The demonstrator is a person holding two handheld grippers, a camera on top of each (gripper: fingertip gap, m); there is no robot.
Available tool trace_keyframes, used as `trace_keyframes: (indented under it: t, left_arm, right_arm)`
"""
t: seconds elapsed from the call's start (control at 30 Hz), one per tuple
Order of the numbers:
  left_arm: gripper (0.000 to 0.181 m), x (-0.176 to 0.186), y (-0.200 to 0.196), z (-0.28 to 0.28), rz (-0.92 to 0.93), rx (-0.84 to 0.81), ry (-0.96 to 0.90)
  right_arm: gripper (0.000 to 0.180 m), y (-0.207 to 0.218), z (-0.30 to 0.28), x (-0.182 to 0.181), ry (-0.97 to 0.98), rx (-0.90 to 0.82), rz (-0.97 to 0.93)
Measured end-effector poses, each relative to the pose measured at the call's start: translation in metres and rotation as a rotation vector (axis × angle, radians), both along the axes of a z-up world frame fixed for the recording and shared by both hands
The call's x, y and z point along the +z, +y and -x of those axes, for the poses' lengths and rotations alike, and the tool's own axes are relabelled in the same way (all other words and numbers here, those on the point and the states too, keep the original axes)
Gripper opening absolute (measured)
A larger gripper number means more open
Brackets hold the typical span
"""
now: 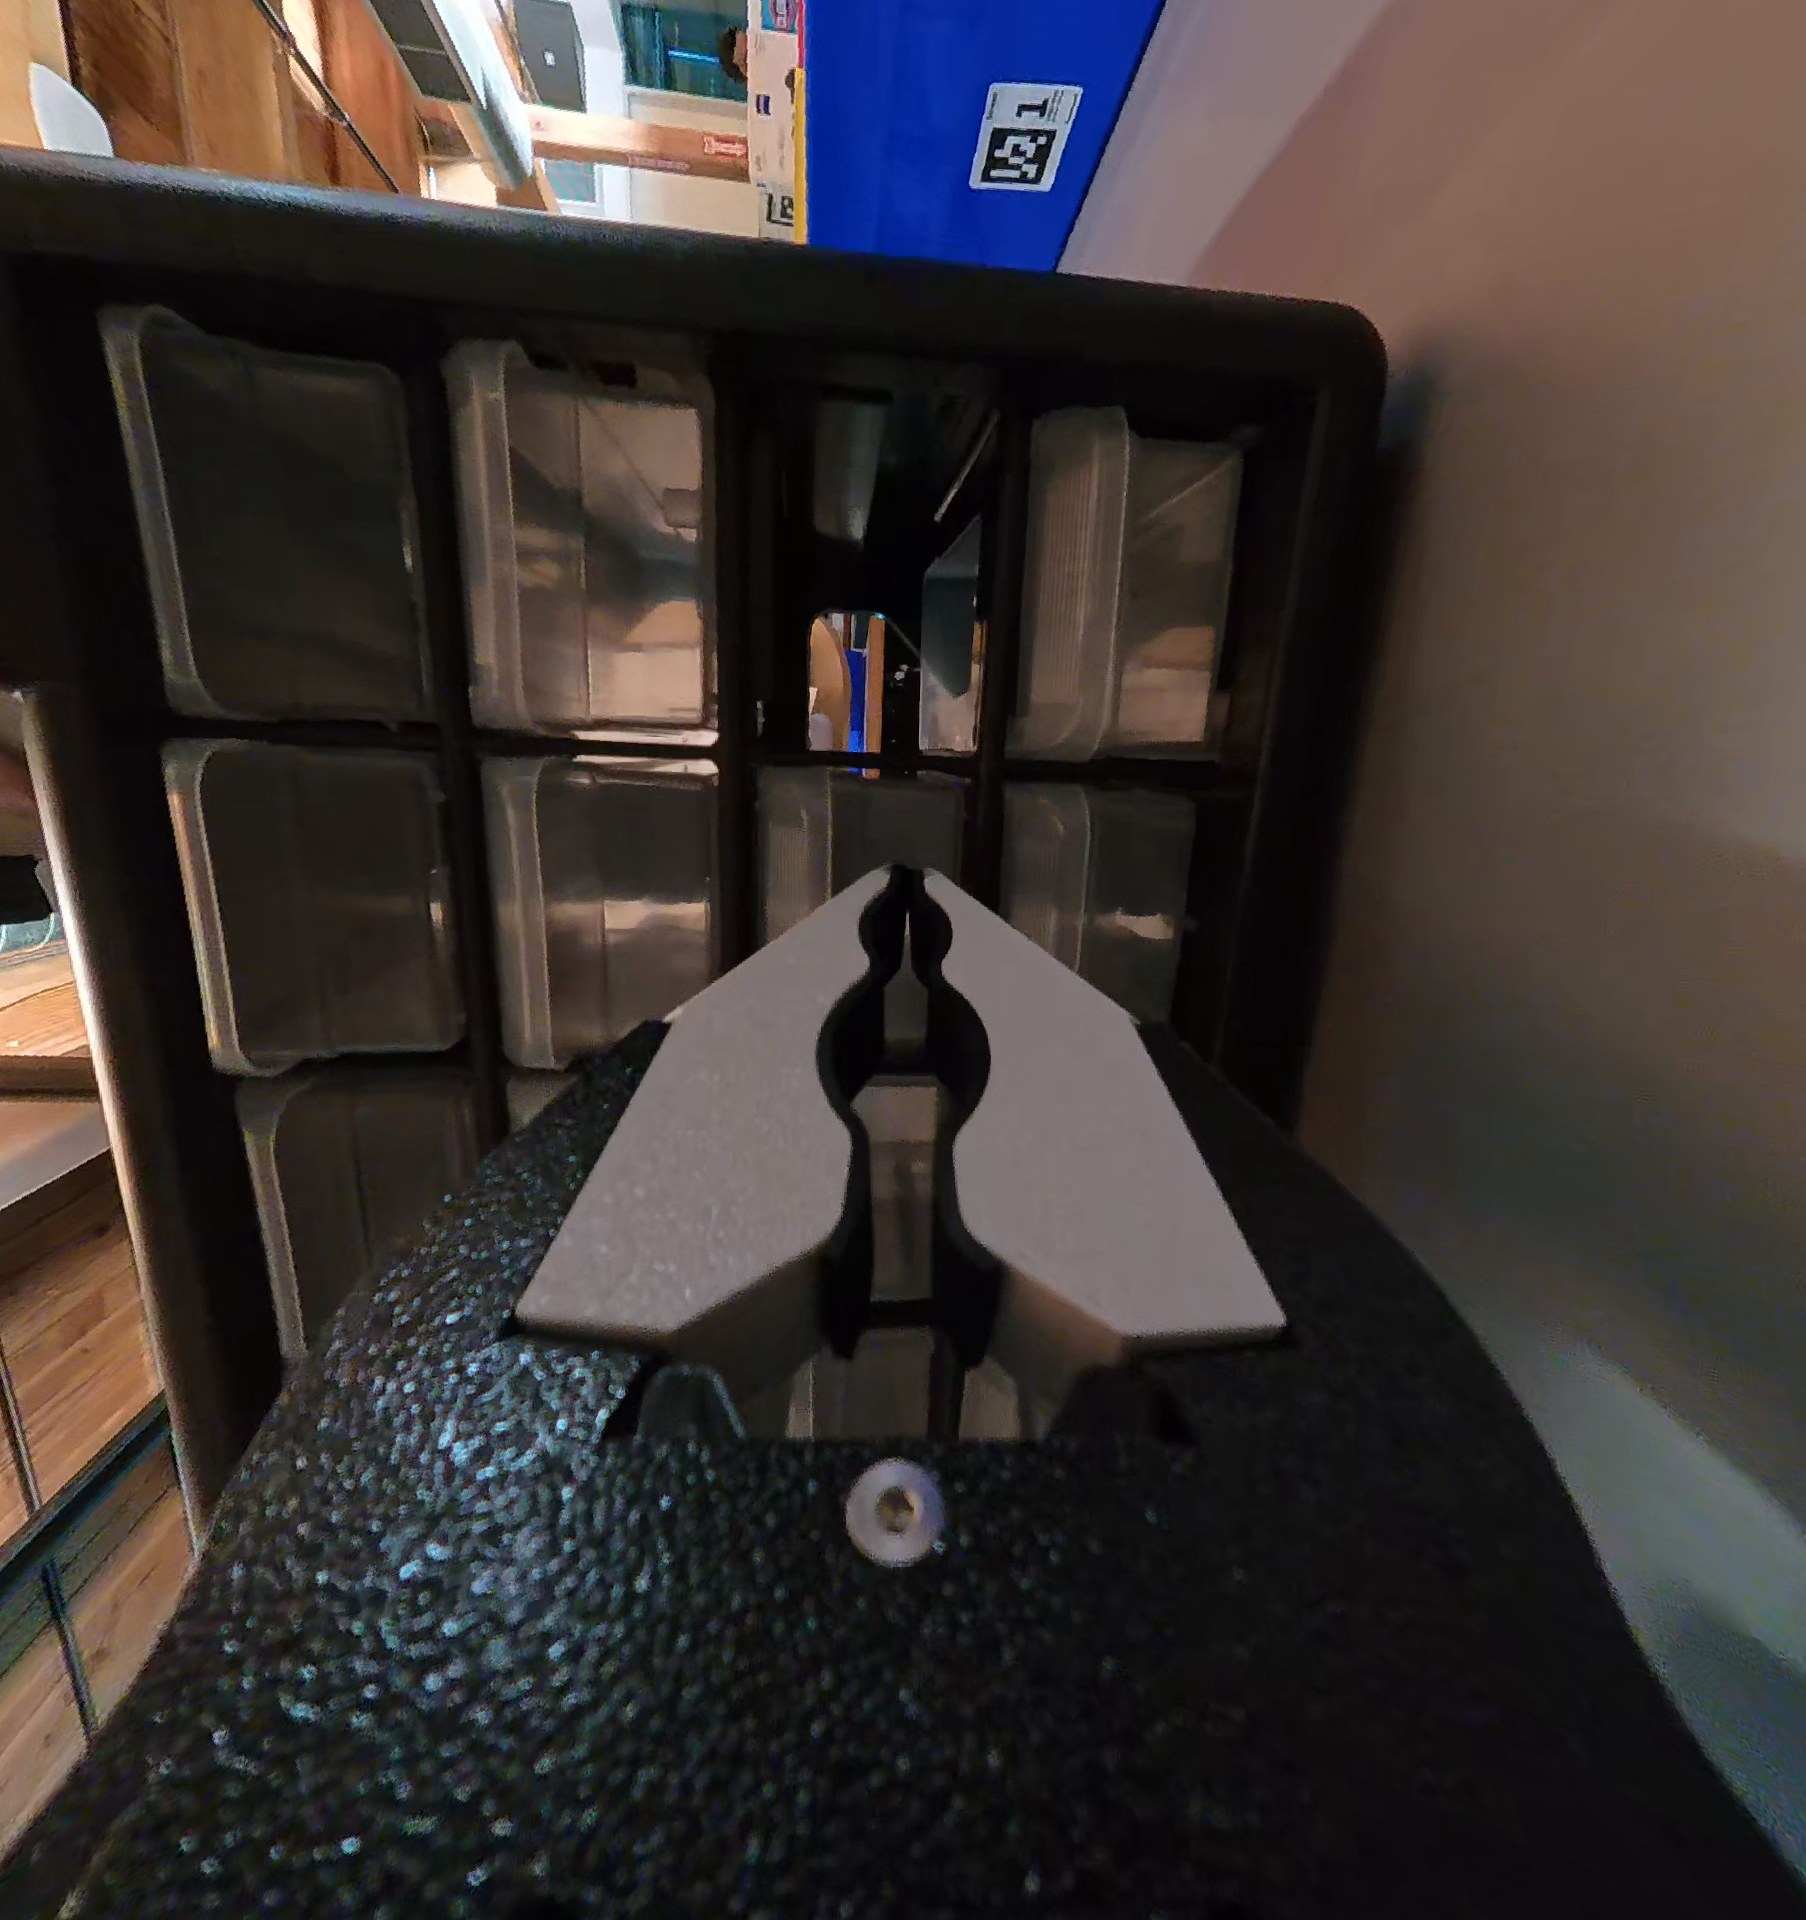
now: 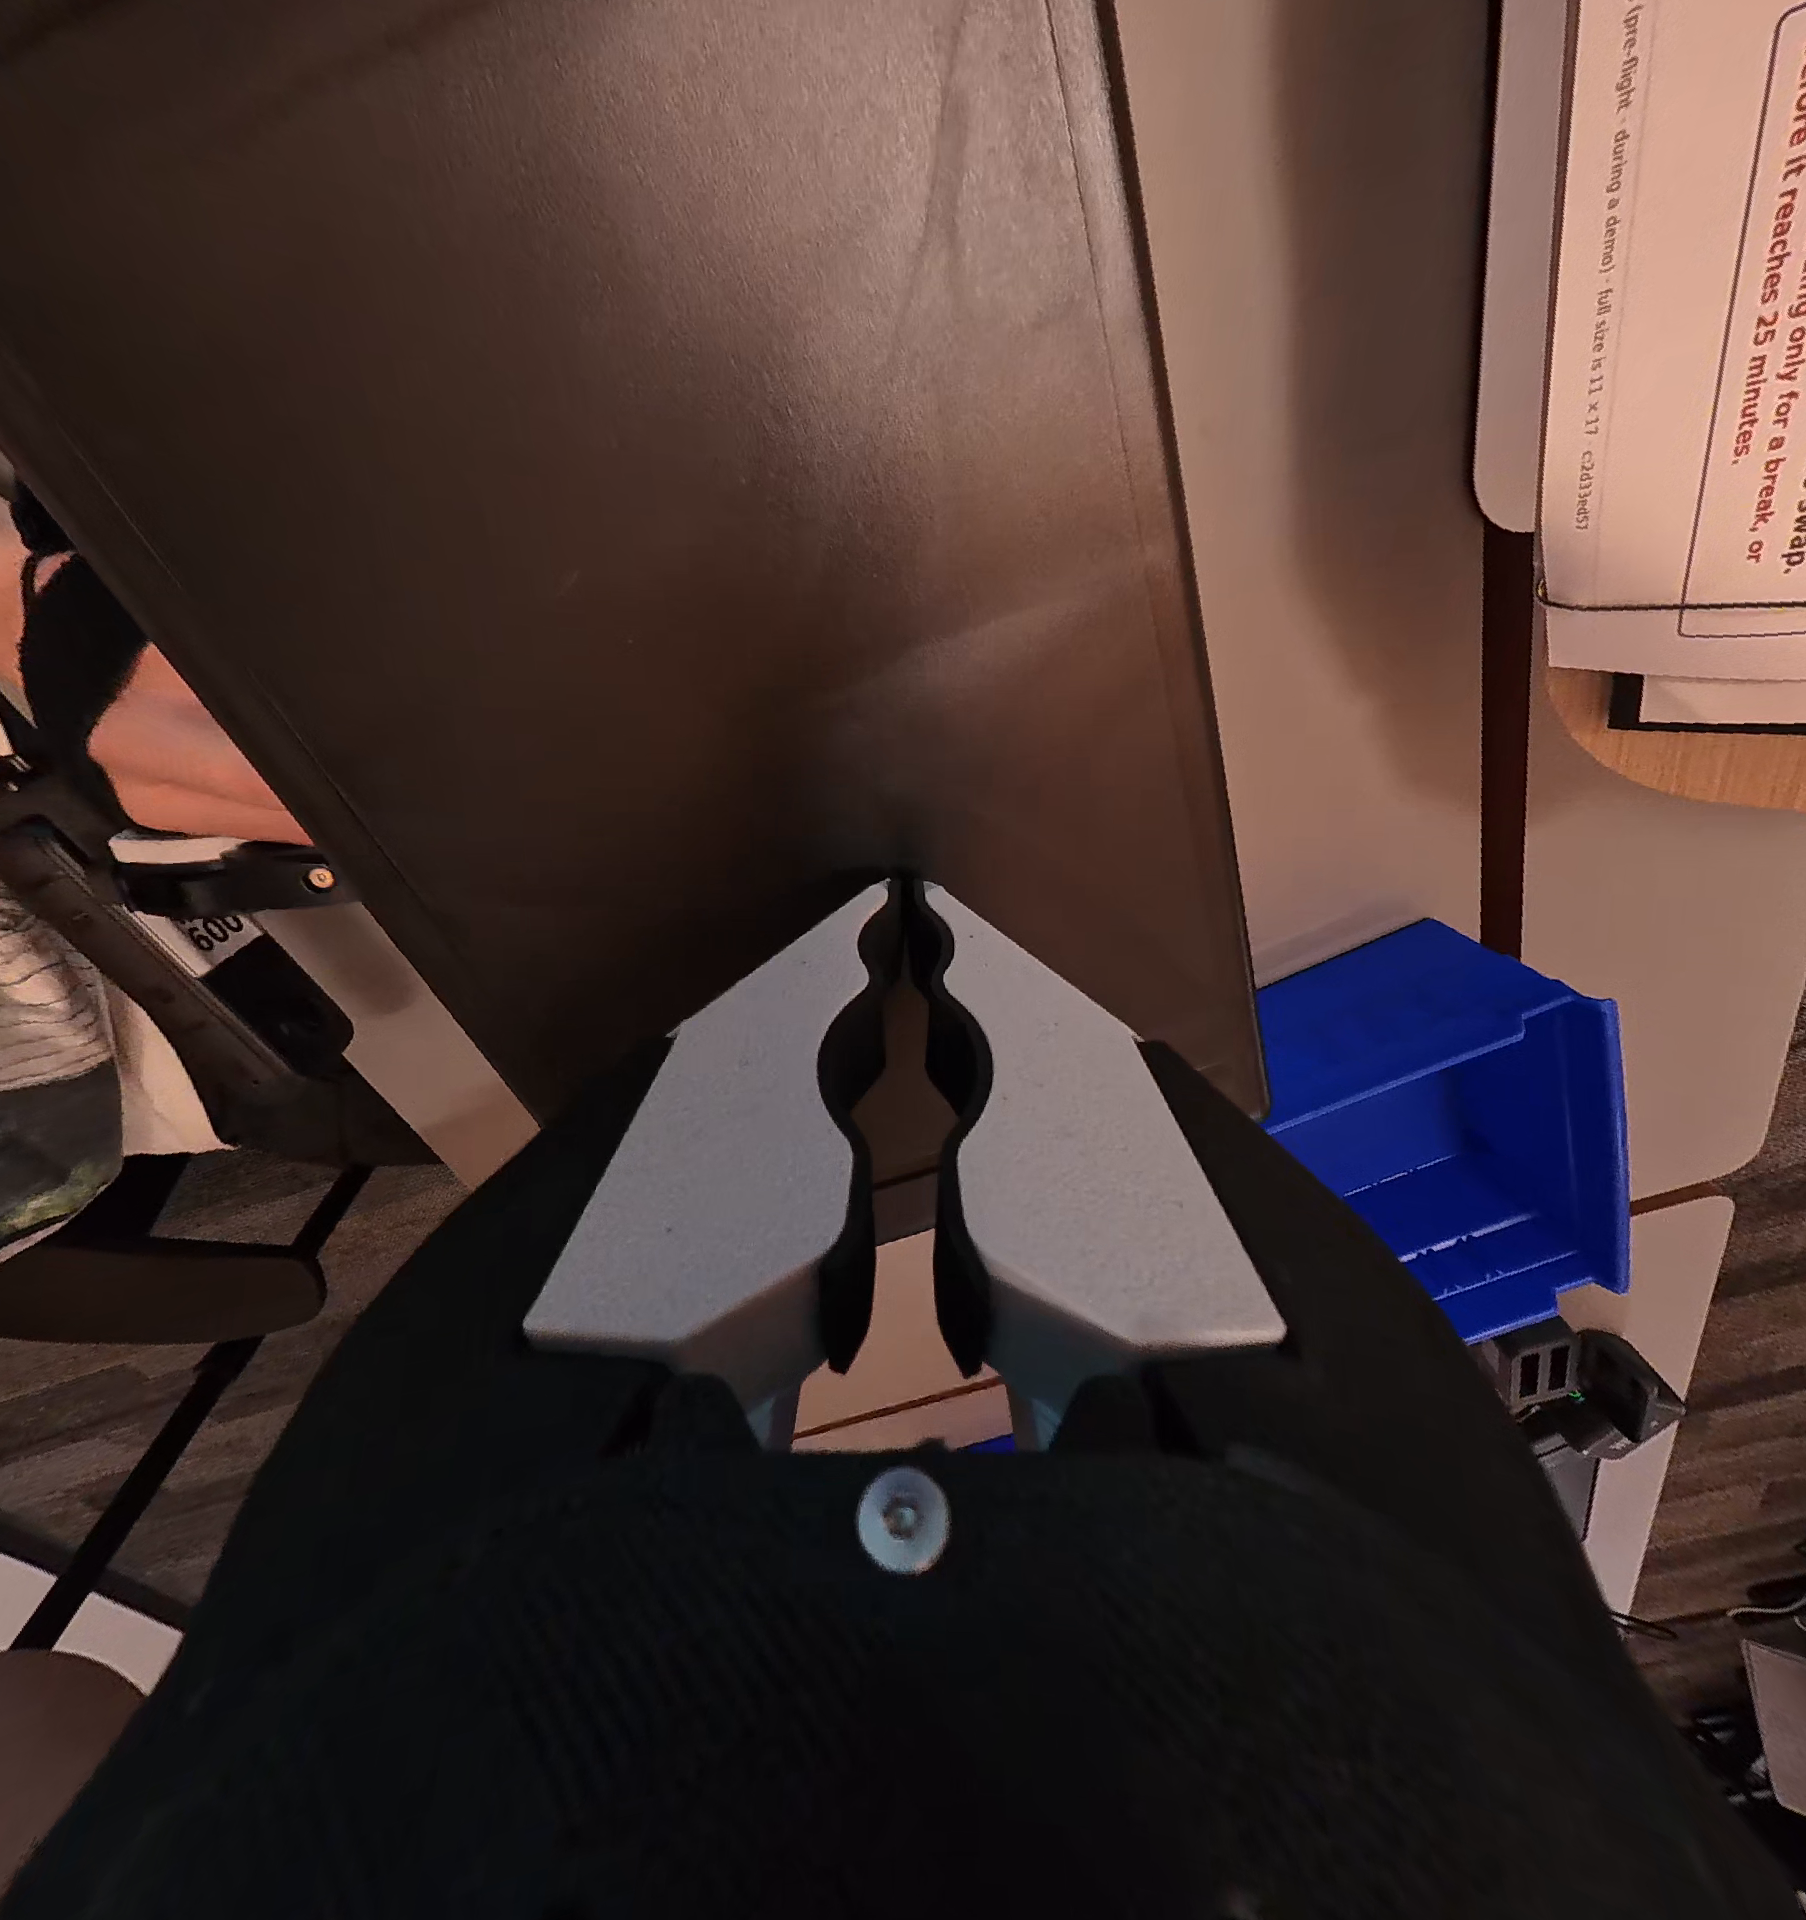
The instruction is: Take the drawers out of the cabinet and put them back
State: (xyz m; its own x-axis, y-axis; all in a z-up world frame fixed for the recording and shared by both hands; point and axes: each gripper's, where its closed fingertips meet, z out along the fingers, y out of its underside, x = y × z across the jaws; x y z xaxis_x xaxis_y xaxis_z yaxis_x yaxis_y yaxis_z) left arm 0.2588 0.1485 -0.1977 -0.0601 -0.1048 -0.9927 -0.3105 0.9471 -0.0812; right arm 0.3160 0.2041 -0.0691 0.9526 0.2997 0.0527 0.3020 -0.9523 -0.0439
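Cabinet (image 1: 670,281) stands directly ahead of my left tongs (image 1: 904,878): a black frame divided into compartments, most filled with clear plastic drawers (image 1: 286,530). One compartment in the top row, third from the left (image 1: 878,582), holds no drawer, and I can see straight through a cut-out in its back wall. My left tongs are pinched together at the tips, nothing between them, and point at the clear drawer just below that open compartment (image 1: 857,831); whether the tips touch it I cannot tell. A pale wall (image 1: 1605,623) runs along the cabinet's right side, and a blue box (image 1: 961,114) shows above it.

My right tongs (image 2: 904,883) are likewise drawn shut with nothing gripped, tips set against a smooth dark outer panel of the cabinet (image 2: 618,416). A blue bin (image 2: 1450,1122) lies just beside that panel, and printed sheets (image 2: 1709,312) hang beyond it.
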Motion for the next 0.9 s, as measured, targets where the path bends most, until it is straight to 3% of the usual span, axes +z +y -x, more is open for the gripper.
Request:
trace_keyframes:
  t: [0.2, 0.37, 0.5, 0.67, 0.8, 0.87, 0.9]
  left_arm:
    - [0.000, 0.003, -0.010, 0.029, 0.094, -0.058, 0.008]
    - [0.000, 0.051, 0.015, 0.080, 0.373, -0.070, -0.101]
    - [0.000, 0.107, 0.088, 0.119, 0.601, 0.017, -0.214]
    - [0.000, 0.147, 0.229, 0.140, 0.920, 0.252, -0.227]
    - [0.001, 0.125, 0.331, 0.117, 1.234, 0.443, -0.050]
    - [0.017, 0.099, 0.370, 0.101, 1.372, 0.577, 0.075]
    - [0.017, 0.086, 0.385, 0.093, 1.414, 0.627, 0.132]
  right_arm:
    - [0.000, 0.000, 0.000, 0.000, -0.023, 0.013, 0.016]
    - [0.000, 0.000, 0.000, 0.000, -0.037, 0.026, 0.026]
    - [0.000, 0.000, 0.000, 0.000, -0.038, 0.033, 0.037]
    - [0.000, 0.000, 0.000, 0.000, -0.020, 0.037, 0.042]
    - [0.000, 0.000, 0.000, 0.000, -0.009, 0.029, 0.045]
    - [0.000, 0.000, 0.000, 0.000, -0.023, 0.035, 0.046]
    - [0.000, 0.000, 0.000, 0.000, -0.034, 0.041, 0.046]
